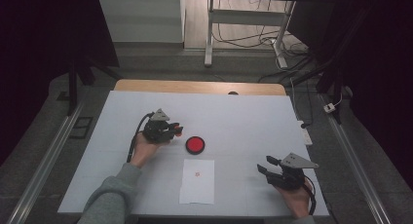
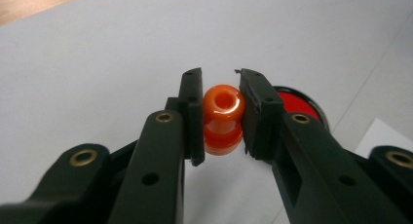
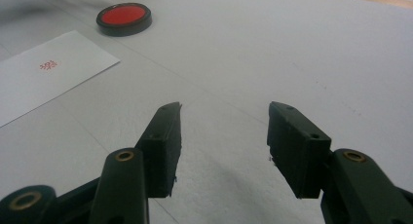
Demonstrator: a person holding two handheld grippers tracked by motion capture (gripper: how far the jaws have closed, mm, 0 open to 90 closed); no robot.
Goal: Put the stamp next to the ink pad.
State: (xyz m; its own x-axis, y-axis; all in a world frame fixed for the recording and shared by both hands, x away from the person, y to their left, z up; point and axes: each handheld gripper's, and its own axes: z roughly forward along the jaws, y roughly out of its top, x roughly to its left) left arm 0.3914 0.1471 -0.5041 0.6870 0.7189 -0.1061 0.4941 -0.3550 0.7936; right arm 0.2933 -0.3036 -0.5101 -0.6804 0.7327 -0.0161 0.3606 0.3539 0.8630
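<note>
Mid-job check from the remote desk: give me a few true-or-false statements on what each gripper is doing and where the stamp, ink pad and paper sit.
1. The left gripper is shut on the orange stamp. True.
2. The right gripper holds the paper sheet. False: its jaws are open and hold nothing.
3. The red ink pad lies on the paper sheet. False: it sits on the table, just beyond the sheet.
4. The sheet bears a small red mark. True.

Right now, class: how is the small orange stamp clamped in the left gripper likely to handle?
The orange stamp looks glossy, so it may slip between the left gripper's flat pads. Its waisted, rounded body would probably roll if laid sideways on the table. It seems rigid: the jaws leave no visible dent.
</note>
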